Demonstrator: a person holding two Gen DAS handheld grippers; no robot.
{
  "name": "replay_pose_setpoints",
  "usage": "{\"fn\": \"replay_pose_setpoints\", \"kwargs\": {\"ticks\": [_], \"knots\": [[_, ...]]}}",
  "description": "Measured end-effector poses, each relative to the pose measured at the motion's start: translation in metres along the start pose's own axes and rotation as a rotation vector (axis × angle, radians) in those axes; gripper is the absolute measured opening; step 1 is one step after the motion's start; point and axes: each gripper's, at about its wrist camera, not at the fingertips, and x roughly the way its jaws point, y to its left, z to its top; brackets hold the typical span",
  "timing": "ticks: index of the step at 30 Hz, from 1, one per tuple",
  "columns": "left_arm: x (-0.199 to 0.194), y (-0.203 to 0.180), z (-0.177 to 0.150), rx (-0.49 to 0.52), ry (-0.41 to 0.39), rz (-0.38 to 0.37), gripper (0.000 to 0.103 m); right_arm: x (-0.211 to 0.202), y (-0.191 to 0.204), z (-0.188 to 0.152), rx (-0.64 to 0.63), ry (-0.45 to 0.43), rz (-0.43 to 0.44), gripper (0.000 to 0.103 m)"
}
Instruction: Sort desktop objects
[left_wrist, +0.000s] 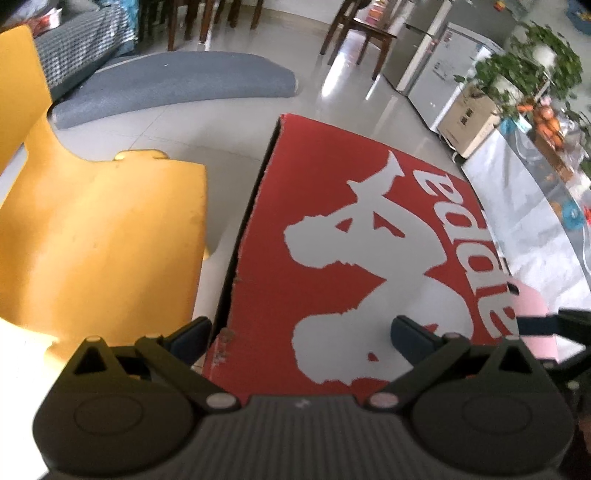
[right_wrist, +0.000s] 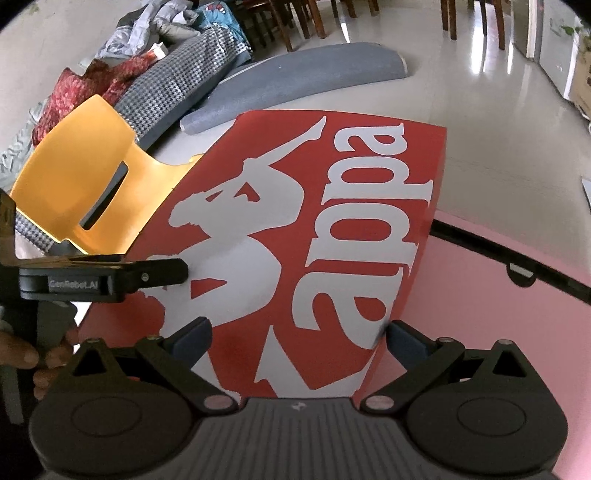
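Observation:
A red cardboard box lid with a white Kappa logo (left_wrist: 332, 229) fills the left wrist view, and it also shows in the right wrist view (right_wrist: 295, 236). My left gripper (left_wrist: 301, 338) is open, its fingers spread over the lid's near left corner. My right gripper (right_wrist: 297, 338) is open, its fingers spread across the lid's near edge. The left gripper's finger (right_wrist: 110, 278) shows at the lid's left edge in the right wrist view. The right gripper's finger (left_wrist: 543, 323) shows at the lid's right edge in the left wrist view.
A pink table top (right_wrist: 498, 295) lies under the box on the right. A yellow plastic chair (left_wrist: 92, 229) stands left of the box. A grey floor cushion (left_wrist: 177, 81), wooden chairs, a cluttered grey table (left_wrist: 535, 206) and plants stand beyond.

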Motion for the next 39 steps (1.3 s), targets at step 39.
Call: {"fn": "replay_pose_setpoints", "kwargs": {"ticks": [39], "knots": [[-0.023,-0.031,0.002,0.083,-0.048,0.080,0.103,-0.007,0.004,0.000,0.028,-0.027,-0.096,0.102]]}}
